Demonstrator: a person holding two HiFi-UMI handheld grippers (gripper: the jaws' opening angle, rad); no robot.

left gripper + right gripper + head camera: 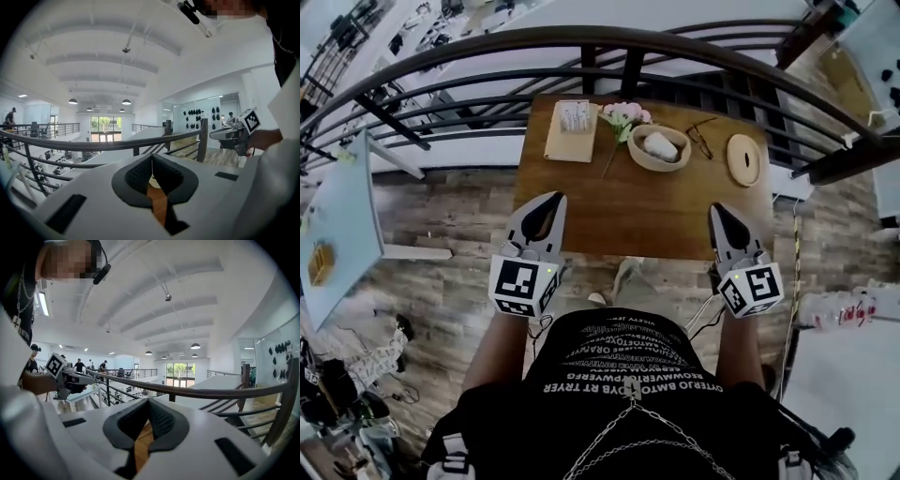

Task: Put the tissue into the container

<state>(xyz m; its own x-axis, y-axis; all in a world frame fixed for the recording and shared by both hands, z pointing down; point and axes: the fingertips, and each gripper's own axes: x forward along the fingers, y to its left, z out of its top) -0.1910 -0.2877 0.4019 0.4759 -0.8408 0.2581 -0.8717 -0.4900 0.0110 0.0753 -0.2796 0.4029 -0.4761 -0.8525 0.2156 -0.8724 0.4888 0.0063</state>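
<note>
In the head view a wooden bowl (659,161) stands at the far middle of the brown table (637,211), with a crumpled white tissue (661,144) lying inside it. A tissue box (575,116) rests on a light wooden board (570,143) at the far left. My left gripper (553,197) hovers over the table's near left edge, its jaws shut with nothing between them. My right gripper (715,208) hangs over the near right edge, also shut and empty. Both gripper views show the pads meeting, left gripper (151,155) and right gripper (149,401).
Pink flowers (624,115) lie between board and bowl. Glasses (700,141) and a round wooden lid (743,158) sit at the far right. A dark curved railing (609,42) runs behind the table. A pale blue table (337,225) stands to the left.
</note>
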